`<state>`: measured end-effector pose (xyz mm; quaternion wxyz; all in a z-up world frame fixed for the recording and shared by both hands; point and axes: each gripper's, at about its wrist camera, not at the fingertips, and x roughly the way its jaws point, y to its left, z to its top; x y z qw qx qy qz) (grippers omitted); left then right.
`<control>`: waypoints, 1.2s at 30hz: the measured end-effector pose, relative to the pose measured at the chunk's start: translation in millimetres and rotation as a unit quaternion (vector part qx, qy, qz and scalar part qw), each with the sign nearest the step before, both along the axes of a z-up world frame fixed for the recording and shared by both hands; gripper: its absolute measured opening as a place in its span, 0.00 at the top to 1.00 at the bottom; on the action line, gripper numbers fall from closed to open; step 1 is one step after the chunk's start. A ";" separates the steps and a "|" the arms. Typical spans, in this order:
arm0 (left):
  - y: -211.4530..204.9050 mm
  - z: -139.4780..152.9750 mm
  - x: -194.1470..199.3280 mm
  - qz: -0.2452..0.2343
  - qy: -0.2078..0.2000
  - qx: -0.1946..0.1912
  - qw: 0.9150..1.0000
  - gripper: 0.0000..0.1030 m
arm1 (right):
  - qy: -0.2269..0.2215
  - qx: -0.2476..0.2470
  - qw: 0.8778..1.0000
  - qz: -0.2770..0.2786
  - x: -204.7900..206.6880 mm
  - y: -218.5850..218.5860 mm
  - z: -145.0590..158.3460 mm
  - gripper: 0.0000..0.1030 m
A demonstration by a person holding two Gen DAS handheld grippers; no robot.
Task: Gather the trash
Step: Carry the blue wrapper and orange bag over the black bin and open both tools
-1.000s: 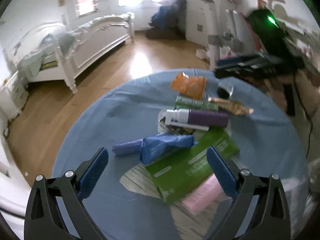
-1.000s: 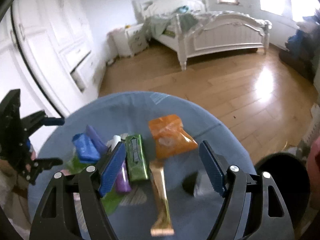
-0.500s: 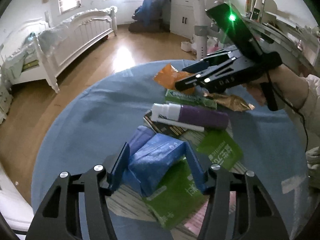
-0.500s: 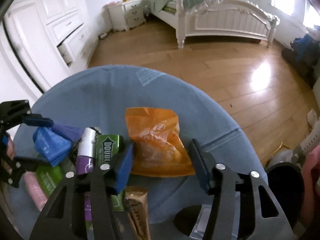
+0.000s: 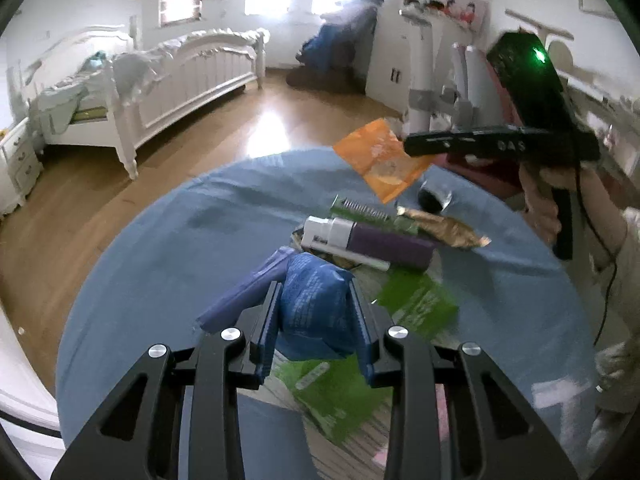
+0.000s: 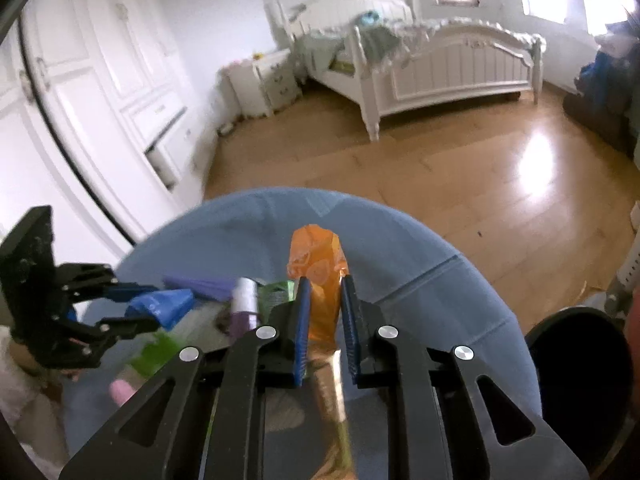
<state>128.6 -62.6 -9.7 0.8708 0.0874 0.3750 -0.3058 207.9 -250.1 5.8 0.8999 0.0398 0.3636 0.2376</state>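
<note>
On the round table with a blue cloth (image 5: 180,240) lies a heap of trash. My left gripper (image 5: 314,292) is closing its jaws, and both pads press on a crumpled blue packet (image 5: 316,308) at the near side of the heap. The right wrist view shows the same blue packet (image 6: 164,304) in the left gripper (image 6: 154,305). My right gripper (image 6: 325,284) is shut on an orange packet (image 6: 318,256). In the left wrist view that orange packet (image 5: 380,160) hangs from the right gripper (image 5: 412,147) above the table's far side.
On the table remain a purple tube (image 5: 376,240), a gold wrapper (image 5: 440,228), a green gum pack (image 5: 360,210), a green packet (image 5: 416,304) and a violet pack (image 5: 244,292). A black bin (image 6: 576,360) stands right of the table. A white bed (image 6: 440,64) is across the wooden floor.
Both grippers have gone from wide open to closed. The left one closed around the blue packet. The right one closed on the orange packet and lifted it off the cloth.
</note>
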 end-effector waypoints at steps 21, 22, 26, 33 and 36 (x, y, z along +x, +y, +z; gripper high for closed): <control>-141.9 76.9 -23.5 -0.056 -0.010 -0.124 0.991 0.68 | -0.133 0.090 0.977 -0.140 -135.1 -148.9 56.7 0.84; -150.9 75.8 -21.4 -0.059 -0.007 -0.126 0.990 0.68 | -0.136 0.087 0.975 -0.153 -137.8 -159.2 53.1 0.84; -193.8 68.5 -10.8 -0.080 0.009 -0.135 0.988 0.68 | -0.136 0.080 0.965 -0.210 -151.2 -205.7 38.4 0.84; -256.0 51.7 5.8 -0.104 0.042 -0.137 0.984 0.68 | -0.107 0.093 0.954 -0.263 -159.7 -257.7 -2.8 0.84; -277.8 44.8 10.4 -0.115 0.051 -0.126 0.984 0.68 | -0.098 0.101 0.952 -0.273 -158.2 -268.1 -17.6 0.84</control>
